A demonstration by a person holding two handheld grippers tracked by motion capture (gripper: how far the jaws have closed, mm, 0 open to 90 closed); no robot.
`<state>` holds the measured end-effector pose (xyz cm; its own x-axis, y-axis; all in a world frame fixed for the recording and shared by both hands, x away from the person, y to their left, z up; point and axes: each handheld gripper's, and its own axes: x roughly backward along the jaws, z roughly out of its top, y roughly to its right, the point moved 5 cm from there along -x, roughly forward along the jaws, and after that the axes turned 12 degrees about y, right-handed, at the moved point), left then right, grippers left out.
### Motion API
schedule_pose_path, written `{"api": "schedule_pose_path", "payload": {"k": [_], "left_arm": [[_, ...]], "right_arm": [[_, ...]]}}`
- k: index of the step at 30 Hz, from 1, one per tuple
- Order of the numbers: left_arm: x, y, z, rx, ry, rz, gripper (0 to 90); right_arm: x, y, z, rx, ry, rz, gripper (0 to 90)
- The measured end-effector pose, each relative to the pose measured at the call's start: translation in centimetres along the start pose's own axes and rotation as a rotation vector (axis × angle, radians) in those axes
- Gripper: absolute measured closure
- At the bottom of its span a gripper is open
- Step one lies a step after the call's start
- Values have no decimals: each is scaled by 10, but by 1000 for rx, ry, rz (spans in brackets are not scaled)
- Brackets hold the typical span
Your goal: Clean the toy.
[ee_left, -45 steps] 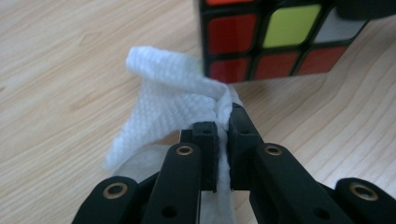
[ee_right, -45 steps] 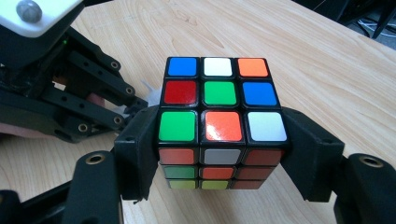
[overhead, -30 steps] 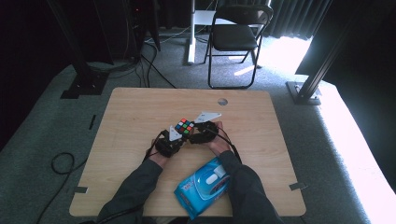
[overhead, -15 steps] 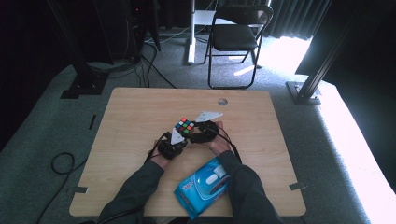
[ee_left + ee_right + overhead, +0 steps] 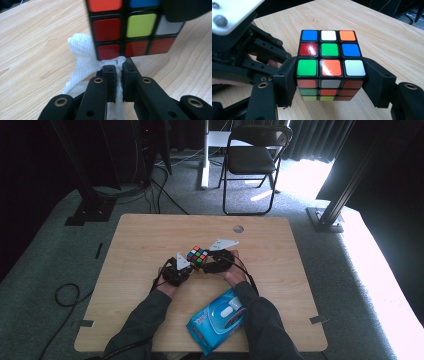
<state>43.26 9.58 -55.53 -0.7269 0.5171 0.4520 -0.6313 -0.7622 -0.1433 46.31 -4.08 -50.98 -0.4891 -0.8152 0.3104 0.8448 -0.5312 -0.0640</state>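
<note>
Right gripper view: right gripper point(image 5: 329, 82) clamps cube point(image 5: 329, 50); left gripper point(image 5: 119, 68), jaws pinching wipe point(image 5: 82, 60), wipes; next, likely another face.

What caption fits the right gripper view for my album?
Right gripper clamps a scrambled, multicoloured puzzle cube between black fingers above the light wooden table.

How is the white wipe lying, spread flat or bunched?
Bunched: the white wipe is pinched between the left gripper, crumpled against the Rubik's cube.
</note>
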Motion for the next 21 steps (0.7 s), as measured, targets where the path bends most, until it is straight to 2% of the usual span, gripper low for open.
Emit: {"api": "schedule_pose_path", "payload": {"k": [2,8,12,15,17,21], "left_arm": [[0,2,0,-5,1,-6,842],[-2,19,1,-35,9,-63,841],[-3,26,2,-29,25,-89,841],[-2,25,1,-36,26,-87,840],[-2,21,0,-38,23,-70,840],[2,7,-1,-4,29,-20,837]], "right_arm": [[0,0,0,-1,0,0,345],[-1,0,0,-7,1,1,344],[-2,0,0,-15,7,2,345],[-2,0,0,-17,7,5,345],[-2,0,-1,-18,7,6,345],[-2,1,-1,-17,10,9,345]]}}
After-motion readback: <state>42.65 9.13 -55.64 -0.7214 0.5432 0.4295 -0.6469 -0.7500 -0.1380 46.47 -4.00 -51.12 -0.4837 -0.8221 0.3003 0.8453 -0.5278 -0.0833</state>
